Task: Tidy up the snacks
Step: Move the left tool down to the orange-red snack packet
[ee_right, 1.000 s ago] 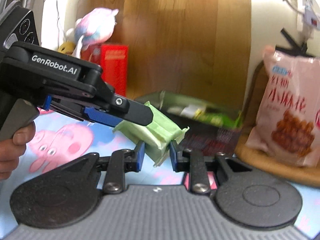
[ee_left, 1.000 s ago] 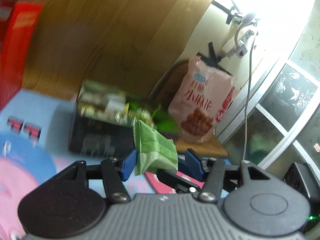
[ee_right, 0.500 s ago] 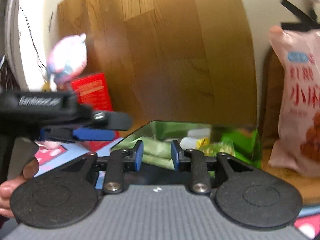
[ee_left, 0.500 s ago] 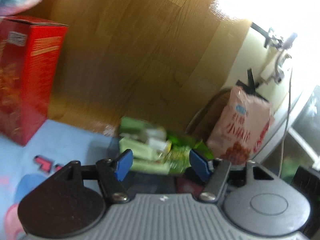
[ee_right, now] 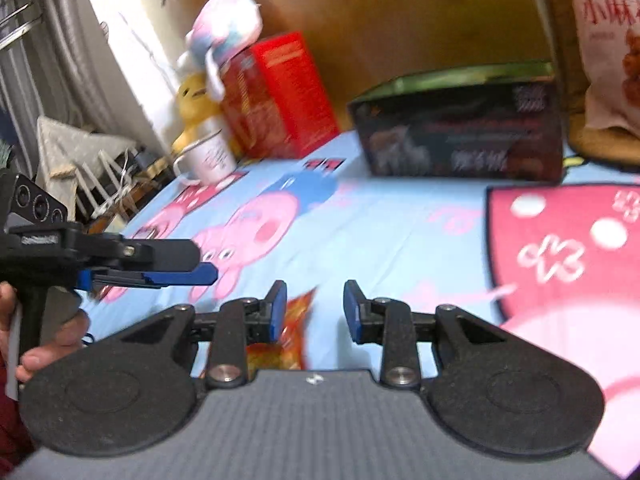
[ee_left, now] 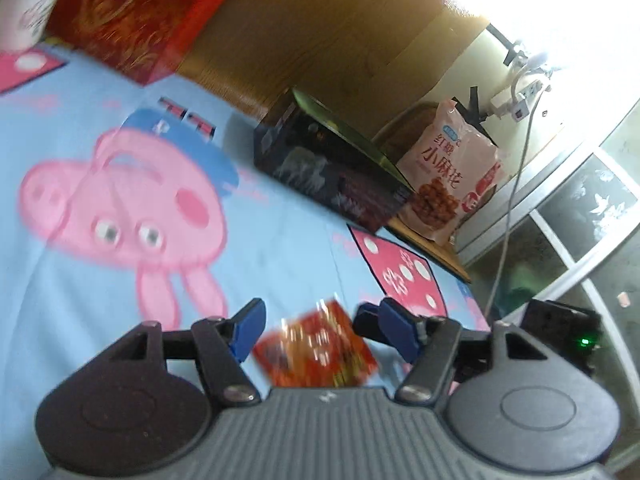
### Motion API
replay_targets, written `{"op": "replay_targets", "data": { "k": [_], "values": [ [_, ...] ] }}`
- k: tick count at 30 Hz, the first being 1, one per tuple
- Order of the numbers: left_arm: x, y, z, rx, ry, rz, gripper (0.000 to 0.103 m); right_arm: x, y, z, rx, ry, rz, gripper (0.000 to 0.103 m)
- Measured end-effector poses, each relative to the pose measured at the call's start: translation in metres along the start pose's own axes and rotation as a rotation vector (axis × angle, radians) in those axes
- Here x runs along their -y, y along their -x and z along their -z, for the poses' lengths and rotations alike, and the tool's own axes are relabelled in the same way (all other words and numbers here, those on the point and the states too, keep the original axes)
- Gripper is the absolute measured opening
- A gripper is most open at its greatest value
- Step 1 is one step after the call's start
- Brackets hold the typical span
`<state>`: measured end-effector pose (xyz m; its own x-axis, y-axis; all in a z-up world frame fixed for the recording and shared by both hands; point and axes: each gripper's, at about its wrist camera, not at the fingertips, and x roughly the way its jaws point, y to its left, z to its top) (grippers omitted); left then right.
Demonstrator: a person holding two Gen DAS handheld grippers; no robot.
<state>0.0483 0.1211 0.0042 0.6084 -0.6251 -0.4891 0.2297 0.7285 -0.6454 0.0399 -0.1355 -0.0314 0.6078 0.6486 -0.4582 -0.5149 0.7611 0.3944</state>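
A red-orange snack packet (ee_left: 316, 350) lies on the blue cartoon cloth (ee_left: 280, 248). My left gripper (ee_left: 316, 312) hangs just above it, open, with the packet between the blue fingers and neither pad pressing on it. In the right wrist view the same packet (ee_right: 294, 328) shows blurred beside the left finger of my right gripper (ee_right: 315, 292), which is open and holds nothing. The left gripper (ee_right: 200, 268) reaches in from the left there, held by a hand (ee_right: 56, 340). The dark snack box (ee_left: 320, 168) stands at the far side of the cloth; its inside is hidden.
A red carton (ee_right: 276, 96) stands at the back left with plush toys (ee_right: 224, 36) and a white mug (ee_right: 208, 156) beside it. A pink snack bag (ee_left: 452, 180) leans on a wooden board right of the dark box (ee_right: 460, 128). A cable (ee_left: 512, 200) hangs at the right.
The left gripper let go of a green packet at the dark box. Both grippers then drew back and down over the cloth, to the red-orange packet. The right jaws stand a little wider.
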Motion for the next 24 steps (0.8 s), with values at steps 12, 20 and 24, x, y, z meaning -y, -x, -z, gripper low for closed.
{"op": "replay_targets", "data": {
  "k": [12, 20, 24],
  "values": [
    [0.022, -0.011, 0.045, -0.079, -0.065, -0.006, 0.053, -0.019, 0.027, 0.033, 0.067, -0.095, 0.048, 0.012],
    [0.068, -0.03, 0.062, -0.061, -0.29, -0.154, 0.054, -0.012, 0.065, 0.066, 0.164, -0.198, 0.217, 0.016],
    [0.073, -0.035, 0.064, 0.003, -0.347, -0.312, 0.055, 0.001, 0.073, 0.074, 0.208, -0.29, 0.204, 0.017]
  ]
}}
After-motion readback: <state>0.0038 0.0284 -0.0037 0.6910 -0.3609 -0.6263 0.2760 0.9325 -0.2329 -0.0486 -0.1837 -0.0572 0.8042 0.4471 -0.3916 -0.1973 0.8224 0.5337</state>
